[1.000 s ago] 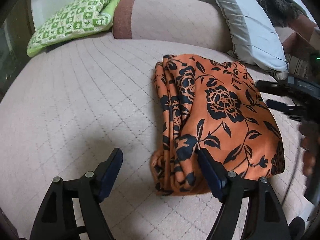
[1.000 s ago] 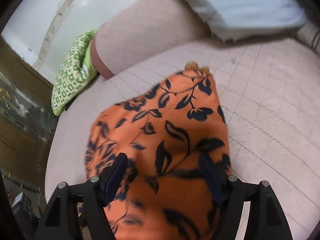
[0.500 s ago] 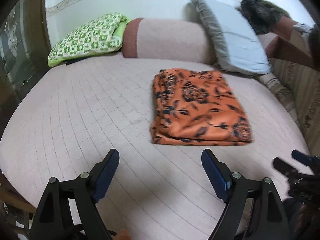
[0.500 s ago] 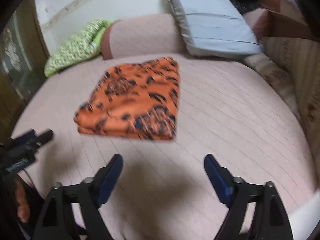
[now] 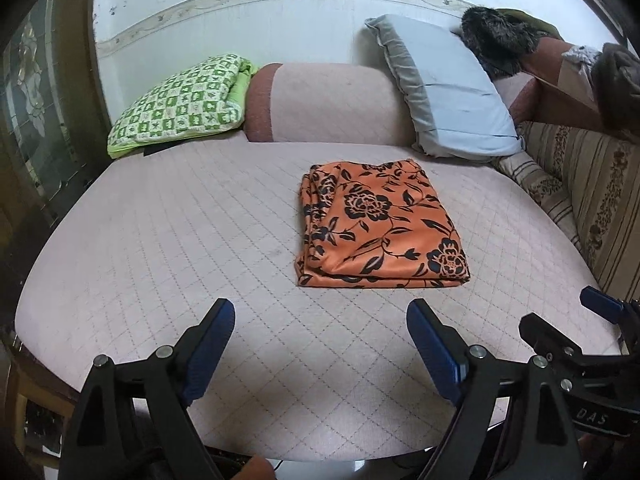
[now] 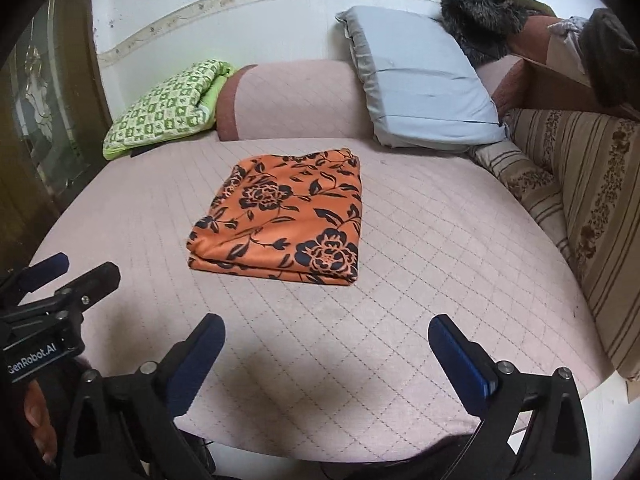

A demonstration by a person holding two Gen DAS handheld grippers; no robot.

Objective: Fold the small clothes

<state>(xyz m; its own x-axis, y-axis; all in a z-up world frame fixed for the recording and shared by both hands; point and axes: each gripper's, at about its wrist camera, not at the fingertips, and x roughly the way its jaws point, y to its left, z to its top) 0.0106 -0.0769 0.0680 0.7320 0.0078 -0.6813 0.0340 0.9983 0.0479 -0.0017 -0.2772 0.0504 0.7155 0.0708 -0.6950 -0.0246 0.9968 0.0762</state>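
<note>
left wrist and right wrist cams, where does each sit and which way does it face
Left wrist: on the left gripper, angled down across the bed at the folded orange garment; own open fingers below, right gripper at right edge.
Right wrist: on the right gripper, facing likewise; own open fingers, left gripper and part of a hand at left.
Shared: garment, bed, green pillow, grey pillow.

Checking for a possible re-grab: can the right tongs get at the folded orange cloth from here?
Probably yes. The right tongs stand open and empty, and only bare quilted bed cover lies between them and the orange floral cloth. The left tongs sit off to the side, not in the path.
</note>
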